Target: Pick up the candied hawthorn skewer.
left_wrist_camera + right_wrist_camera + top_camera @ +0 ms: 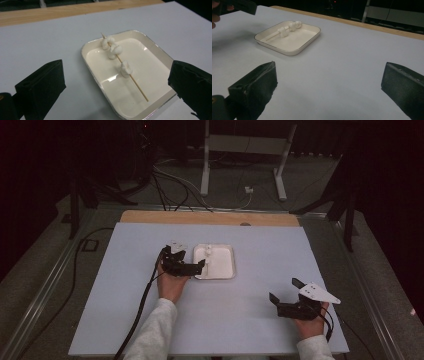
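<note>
A cream tray [226,270] lies near the middle of the white table top. In it rests a wooden skewer [138,86] threaded with three white lumps [114,50], its pointed end at the tray's far corner. My left gripper [192,260] hovers at the tray's left edge, open, its jaws spread either side of the tray [93,70] and holding nothing. Towards the near right of the table my right gripper [283,289] is open and empty, well apart from the tray [294,48]. The skewer [273,36] and the left gripper [240,6] also appear in the right gripper view.
A wooden strip [210,217] runs along the table's far edge. Beyond it, a white stand's legs [242,165] and cables [170,185] lie on the floor. A black cable [142,307] trails from the left gripper over the table's near edge.
</note>
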`<state>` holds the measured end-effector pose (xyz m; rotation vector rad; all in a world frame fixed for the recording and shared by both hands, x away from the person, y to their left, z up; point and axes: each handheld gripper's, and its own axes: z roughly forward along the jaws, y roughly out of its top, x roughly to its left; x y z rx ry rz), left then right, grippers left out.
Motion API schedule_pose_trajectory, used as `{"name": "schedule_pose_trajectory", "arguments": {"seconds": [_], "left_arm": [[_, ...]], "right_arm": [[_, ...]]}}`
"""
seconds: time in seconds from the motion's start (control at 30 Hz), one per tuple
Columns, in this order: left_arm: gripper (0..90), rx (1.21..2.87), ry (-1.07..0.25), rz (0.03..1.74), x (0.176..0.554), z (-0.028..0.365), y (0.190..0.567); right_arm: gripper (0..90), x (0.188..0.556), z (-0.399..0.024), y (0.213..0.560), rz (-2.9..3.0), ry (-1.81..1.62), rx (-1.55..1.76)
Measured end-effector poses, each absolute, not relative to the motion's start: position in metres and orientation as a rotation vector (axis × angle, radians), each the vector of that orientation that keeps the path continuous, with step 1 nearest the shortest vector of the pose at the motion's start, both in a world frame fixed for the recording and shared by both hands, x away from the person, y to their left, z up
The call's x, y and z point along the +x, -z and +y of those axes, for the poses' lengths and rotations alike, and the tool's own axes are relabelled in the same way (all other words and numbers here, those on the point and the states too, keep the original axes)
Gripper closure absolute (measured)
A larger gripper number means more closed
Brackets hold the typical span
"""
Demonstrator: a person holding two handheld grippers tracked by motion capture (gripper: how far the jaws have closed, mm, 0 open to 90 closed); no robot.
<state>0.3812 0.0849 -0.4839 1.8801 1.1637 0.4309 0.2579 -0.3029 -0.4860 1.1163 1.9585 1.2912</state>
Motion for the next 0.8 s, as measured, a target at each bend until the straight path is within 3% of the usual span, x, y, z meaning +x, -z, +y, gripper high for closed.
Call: {"name": "schedule_pose_trajectory", "arguments": {"seconds": [0.4,0.57,0.67,0.8], "left_arm": [[8.6,1.984,-0.325,1.171,0.386,0.056,0.501],[14.0,2.050,-0.358,1.194,0.387,0.046,0.510],[22.8,2.099,-0.368,1.204,0.387,0.039,0.510],[45.3,2.160,-0.355,1.225,0.388,0.036,0.512]], "right_arm": [[0.0,0.259,-0.303,0.487,1.962,-1.292,1.114],[0.0,0.258,-0.304,0.487,1.961,-1.294,1.116],[0.0,0.259,-0.304,0.487,1.961,-1.293,1.121],[0.0,0.259,-0.305,0.487,1.958,-1.295,1.122]]}}
